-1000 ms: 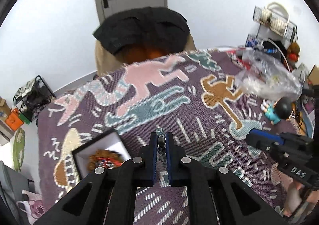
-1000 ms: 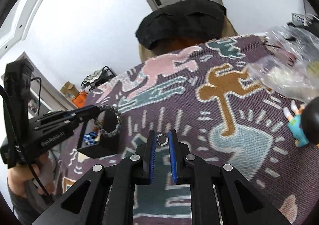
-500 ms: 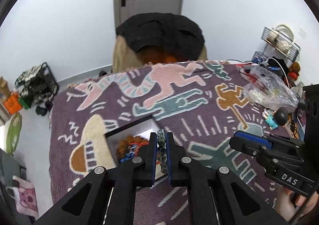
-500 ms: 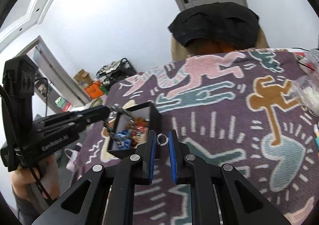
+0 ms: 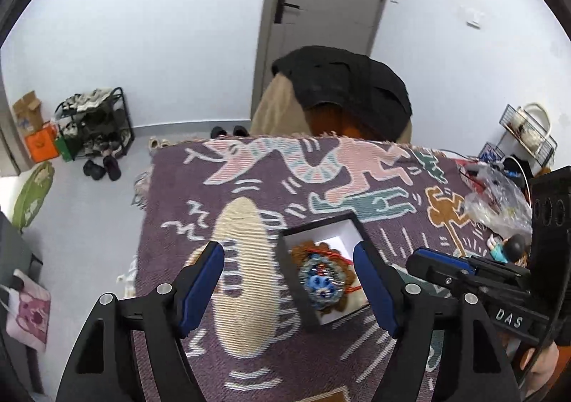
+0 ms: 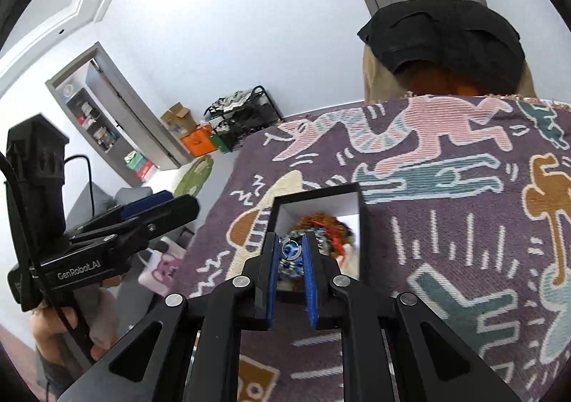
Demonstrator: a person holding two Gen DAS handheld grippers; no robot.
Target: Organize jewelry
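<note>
Now the left tool (image 5: 289,277) opens, its bracelet (image 5: 323,280) dropped (into box (image 5: 321,229)).

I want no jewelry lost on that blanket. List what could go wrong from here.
1. The right gripper pinches a small silver ring over the black box; its jaws are opening, so the ring could glance off the heaped beaded bracelets and bounce out.
2. The box sits on a soft woven blanket; a nudge from the left gripper, jaws opening and empty, might tip it.

Left gripper (image 5: 287,270) jaws opening wide, nothing pinched; black box (image 5: 323,229) of beaded jewelry (image 5: 323,282) beyond right fingertip; right gripper (image 5: 442,266) further right; patterned blanket (image 5: 249,313) beneath.
</note>
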